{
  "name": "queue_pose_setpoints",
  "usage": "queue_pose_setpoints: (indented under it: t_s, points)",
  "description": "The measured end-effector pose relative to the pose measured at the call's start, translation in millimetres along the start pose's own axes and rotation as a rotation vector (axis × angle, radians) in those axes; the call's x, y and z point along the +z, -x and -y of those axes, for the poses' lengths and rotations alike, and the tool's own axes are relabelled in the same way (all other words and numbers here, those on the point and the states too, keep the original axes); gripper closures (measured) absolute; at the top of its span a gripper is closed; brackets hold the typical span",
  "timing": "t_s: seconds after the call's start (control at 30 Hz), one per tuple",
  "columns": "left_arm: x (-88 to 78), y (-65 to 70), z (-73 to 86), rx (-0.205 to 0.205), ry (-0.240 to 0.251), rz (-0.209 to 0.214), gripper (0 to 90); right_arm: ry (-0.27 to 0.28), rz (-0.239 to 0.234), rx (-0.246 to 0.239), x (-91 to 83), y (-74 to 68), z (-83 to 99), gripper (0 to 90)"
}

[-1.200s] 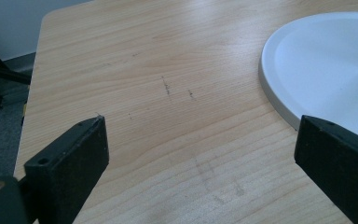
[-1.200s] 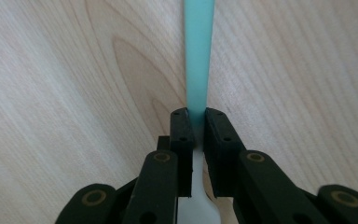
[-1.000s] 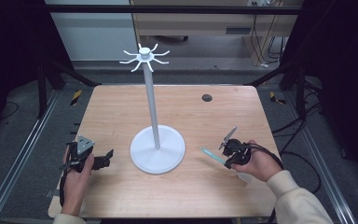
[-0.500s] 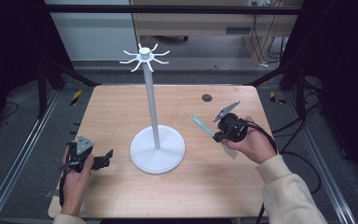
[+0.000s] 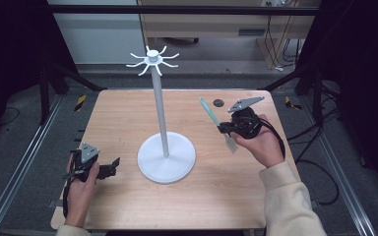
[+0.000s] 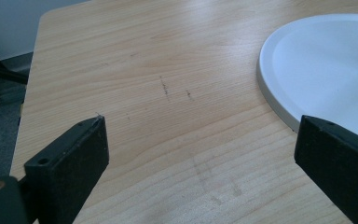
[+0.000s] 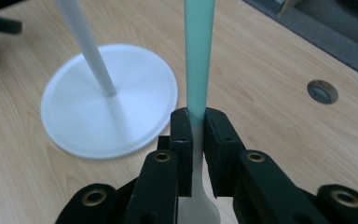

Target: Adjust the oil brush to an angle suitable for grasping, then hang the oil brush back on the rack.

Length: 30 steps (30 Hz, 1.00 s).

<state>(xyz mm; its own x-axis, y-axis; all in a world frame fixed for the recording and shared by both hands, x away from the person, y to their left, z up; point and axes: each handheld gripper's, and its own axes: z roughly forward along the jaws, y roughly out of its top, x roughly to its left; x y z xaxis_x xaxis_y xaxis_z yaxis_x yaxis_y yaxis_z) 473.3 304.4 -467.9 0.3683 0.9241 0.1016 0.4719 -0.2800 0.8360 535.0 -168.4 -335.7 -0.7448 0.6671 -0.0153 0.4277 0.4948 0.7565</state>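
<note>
Right gripper [image 5: 225, 129] raised above the wooden table [image 5: 128, 105], jaws clamped on a green-handled spatula [image 5: 209, 112] angled up toward the white hook stand [image 5: 160, 118]. Left gripper [image 5: 109, 168] low at the table's near-left corner, jaws spread wide and empty, beside the stand's round base [image 6: 317, 70]

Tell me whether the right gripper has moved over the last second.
Yes. In the high view the right gripper, shut on the green spatula, has gone away from the person toward the table's far edge, nearing the dark hole.
</note>
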Motion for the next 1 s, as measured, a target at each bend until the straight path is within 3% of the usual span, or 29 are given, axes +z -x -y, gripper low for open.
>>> queue_pose_setpoints:
  t_s: [0.23, 0.43, 0.6, 0.83, 1.0]
  points:
    - [0.3, -0.3, 0.5, -0.005, 0.001, 0.004, 2.5, 0.083, -0.009, 0.019, 8.1, -12.8, -2.9, 82.3]
    - [1.6, -1.0, -0.1, -0.006, 0.002, 0.006, 2.5, 0.093, -0.018, 0.022, 11.0, -19.3, -2.6, 82.3]
    - [1.3, -0.4, -1.0, -0.004, 0.003, 0.002, 2.5, 0.121, -0.004, 0.009, 3.3, -25.5, -2.1, 82.3]
    - [2.1, -0.3, -1.8, 0.000, 0.004, 0.003, 2.5, 0.229, 0.000, 0.030, -12.9, -32.9, -3.1, 82.3]
    - [1.7, -1.0, -1.6, -0.003, 0.006, 0.003, 2.5, 0.276, 0.012, 0.036, -16.9, -35.6, -4.8, 82.3]
